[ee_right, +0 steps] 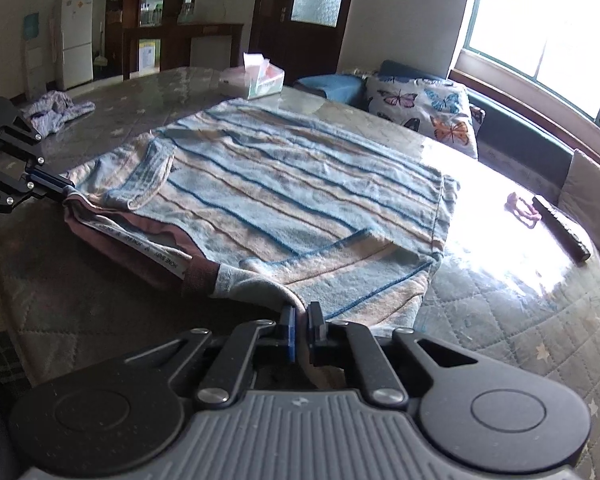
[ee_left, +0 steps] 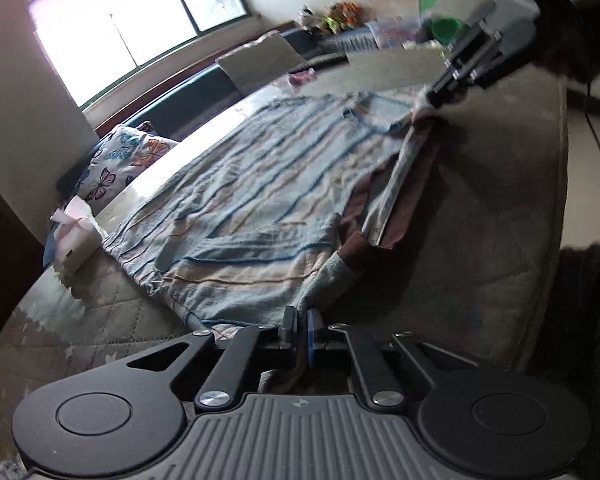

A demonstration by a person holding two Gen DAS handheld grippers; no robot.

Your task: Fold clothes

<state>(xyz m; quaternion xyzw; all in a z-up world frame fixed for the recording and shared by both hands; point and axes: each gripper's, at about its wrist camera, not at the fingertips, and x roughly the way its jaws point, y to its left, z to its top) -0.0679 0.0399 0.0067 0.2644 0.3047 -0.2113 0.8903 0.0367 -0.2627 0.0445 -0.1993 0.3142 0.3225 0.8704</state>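
- I had the striped shirt (ee_right: 284,200) lying flat on the quilted table cover (ee_right: 520,320), its hem toward the window (ee_right: 548,40) and its collar end toward me.
- My left gripper (ee_left: 302,320) was clamped shut on the near corner of the shirt, with cloth pinched between its pads.
- My right gripper (ee_right: 300,320) was likewise closed on fabric at the other corner of the same edge; from the left camera I could see it (ee_left: 440,96) biting the cloth by the brown lining (ee_left: 412,184).
- As I judged it, the folding had barely begun: the body was spread out, one sleeve lay tucked across it, and no main fold was made.
- What remained, I reckoned, was carrying the gripped edge over toward the hem.
- A second crumpled garment (ee_right: 54,110) sat well apart, beyond a tissue box (ee_right: 262,76), still unfolded.
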